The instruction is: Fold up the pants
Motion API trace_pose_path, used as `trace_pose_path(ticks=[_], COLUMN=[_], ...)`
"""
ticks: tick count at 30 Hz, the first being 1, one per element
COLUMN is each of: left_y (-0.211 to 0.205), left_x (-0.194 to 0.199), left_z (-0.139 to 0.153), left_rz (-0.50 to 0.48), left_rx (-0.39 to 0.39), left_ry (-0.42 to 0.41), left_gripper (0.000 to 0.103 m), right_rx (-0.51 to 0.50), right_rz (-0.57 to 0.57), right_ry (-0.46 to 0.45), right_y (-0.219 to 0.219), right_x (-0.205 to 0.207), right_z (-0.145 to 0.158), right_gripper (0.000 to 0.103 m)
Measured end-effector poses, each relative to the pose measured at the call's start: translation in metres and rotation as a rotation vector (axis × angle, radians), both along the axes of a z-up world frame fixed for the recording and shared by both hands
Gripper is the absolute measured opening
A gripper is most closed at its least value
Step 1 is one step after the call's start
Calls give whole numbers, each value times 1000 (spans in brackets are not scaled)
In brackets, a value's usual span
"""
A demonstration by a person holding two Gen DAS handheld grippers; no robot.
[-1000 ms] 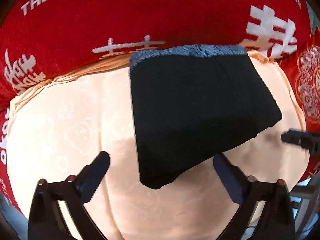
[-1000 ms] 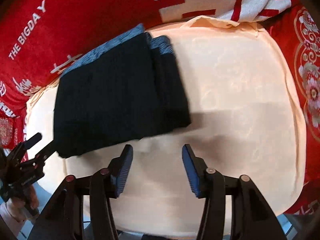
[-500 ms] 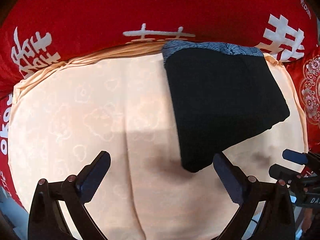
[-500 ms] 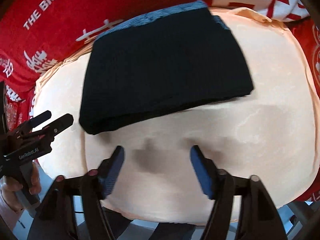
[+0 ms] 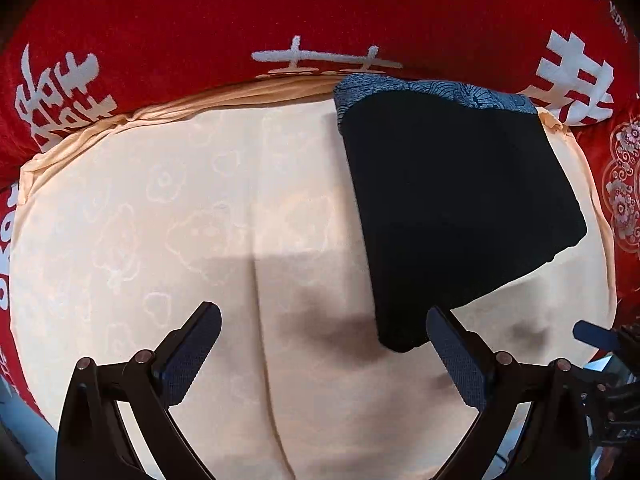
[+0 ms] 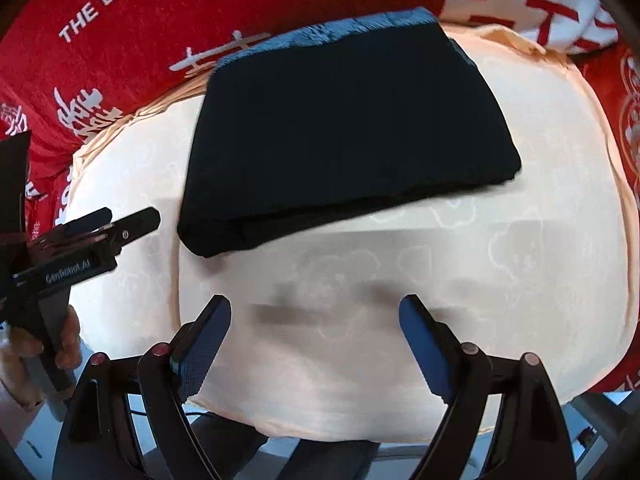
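The pants (image 6: 348,136) lie folded into a thick black slab with soft rounded edges, a blue patterned waistband along the far side, on the far part of a smooth peach cloth (image 6: 460,264) woven with faint cloud shapes; beyond it, plush red fabric (image 5: 200,32) with white lettering; the right gripper (image 6: 316,338) has just been opening, jaws now spread, nothing between its textured blue pads; the left gripper (image 5: 322,346) likewise spread, empty.
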State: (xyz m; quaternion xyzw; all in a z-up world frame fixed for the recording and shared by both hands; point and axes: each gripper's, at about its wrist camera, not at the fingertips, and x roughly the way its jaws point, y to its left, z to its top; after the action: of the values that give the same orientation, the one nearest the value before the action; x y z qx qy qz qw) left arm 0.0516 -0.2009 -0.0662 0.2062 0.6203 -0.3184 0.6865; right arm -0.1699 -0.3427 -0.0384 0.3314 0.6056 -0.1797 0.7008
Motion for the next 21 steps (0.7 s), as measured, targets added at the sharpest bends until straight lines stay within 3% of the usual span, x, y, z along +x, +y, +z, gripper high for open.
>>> trace_pose_path(ticks=[8,21], left_y=[-22,-67], left_x=[2,16], left_z=[5,-3], left_rz=[32,131], left_rx=[23,58], left_ry=[-6,-16], left_gripper=[103,103], right_rx=[22,20], right_rz=[-28,-71], right_ry=[-28,-53], right_y=[-39,-142], right_x=[-5,-15], right_z=[0,-3], right_gripper=[88,89])
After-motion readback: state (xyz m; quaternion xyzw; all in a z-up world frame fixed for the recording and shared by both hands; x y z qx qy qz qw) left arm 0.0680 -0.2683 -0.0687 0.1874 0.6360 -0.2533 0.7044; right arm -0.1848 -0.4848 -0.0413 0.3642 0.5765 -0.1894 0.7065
